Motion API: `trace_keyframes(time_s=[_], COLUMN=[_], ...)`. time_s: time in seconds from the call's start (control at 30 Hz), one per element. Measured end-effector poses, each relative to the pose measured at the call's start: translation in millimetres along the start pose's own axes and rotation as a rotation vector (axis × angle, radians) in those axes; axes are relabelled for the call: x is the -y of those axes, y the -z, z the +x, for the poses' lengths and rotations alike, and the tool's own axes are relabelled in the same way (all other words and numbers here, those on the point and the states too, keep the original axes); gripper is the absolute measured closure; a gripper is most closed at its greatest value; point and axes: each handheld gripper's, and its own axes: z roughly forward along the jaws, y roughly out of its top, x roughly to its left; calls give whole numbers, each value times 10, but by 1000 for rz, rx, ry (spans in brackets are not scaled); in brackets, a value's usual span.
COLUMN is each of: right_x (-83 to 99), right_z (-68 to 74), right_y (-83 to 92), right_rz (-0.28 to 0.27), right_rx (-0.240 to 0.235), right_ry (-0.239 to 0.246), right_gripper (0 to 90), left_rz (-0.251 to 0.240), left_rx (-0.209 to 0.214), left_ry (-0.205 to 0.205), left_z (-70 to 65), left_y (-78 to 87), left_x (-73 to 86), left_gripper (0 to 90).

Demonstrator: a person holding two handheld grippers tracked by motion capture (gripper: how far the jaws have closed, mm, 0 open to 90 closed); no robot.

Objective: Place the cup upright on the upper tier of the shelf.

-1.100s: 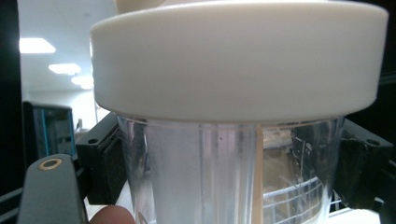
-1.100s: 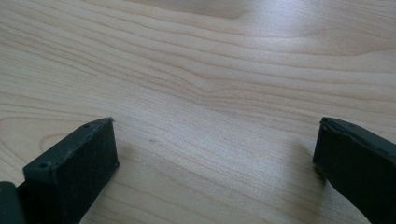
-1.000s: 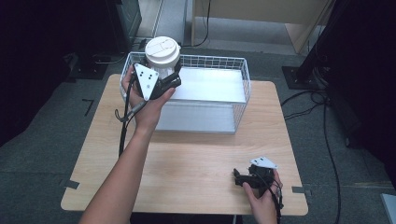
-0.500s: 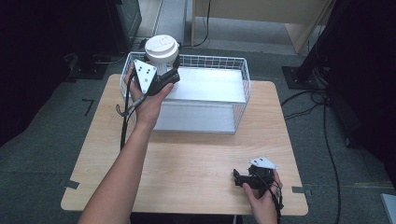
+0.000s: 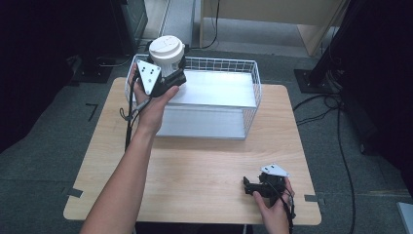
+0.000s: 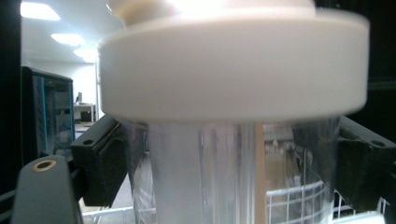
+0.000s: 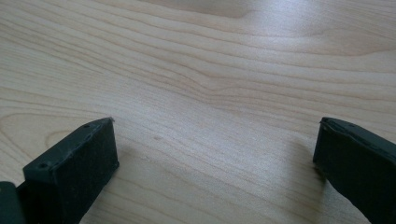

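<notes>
On the wooden tabletop point(image 5: 195, 170) the left hand-held gripper point(image 5: 168, 80), clamped on a clear lidded cup point(image 5: 166, 52), has edged toward the wire basket's point(image 5: 243, 97) far-left corner, probably to set it inside, while the right hand-held gripper point(image 5: 255, 187) rests open and empty.

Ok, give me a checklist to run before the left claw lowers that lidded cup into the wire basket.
1. Grip: left claw has a jaw on each side of the clear cup, below its white lid: ok.
2. Cup upright, lid on: ok.
3. Cup over the basket: it is at the far left corner; whether it is inside the rim, cannot tell.
4. Basket floor free for the cup: ok.
5. Right claw out of the way, open above the table near its front edge: ok.
</notes>
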Motion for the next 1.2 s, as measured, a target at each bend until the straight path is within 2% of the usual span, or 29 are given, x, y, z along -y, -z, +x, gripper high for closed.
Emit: trace_keyframes(time_s=[0.03, 0.13, 0.2, 0.23, 0.37, 0.67, 0.97, 1.1, 1.2], right_x=[0, 0, 0, 0, 0, 0, 0, 0, 0], right_z=[0, -1, 0, 0, 0, 0, 0, 0, 0], right_y=[0, 0, 0, 0, 0, 0, 0, 0, 0], right_rz=[0, 0, 0, 0, 0, 0, 0, 0, 0], right_rx=[0, 0, 1, 0, 0, 1, 1, 0, 1], right_ry=[0, 1, 0, 0, 0, 0, 0, 0, 0], right_gripper=[0, 0, 0, 0, 0, 0, 0, 0, 0], left_rz=[0, 21, 26, 29, 42, 63, 75, 80, 74], left_rx=[-9, -31, -22, -17, -8, -16, -21, -16, 10], left_ry=[15, 11, 9, 9, -2, 7, -7, -4, 18], left_z=[-7, -29, -28, -29, -55, -69, -109, -98, -80], left_y=[-1, -7, -3, 0, 8, 20, 12, 33, 66], left_x=[-25, -59, -57, -55, -52, -49, 10, 17, 13], left_gripper=[101, 80, 71, 40, 34, 54, 155, 155, 109])
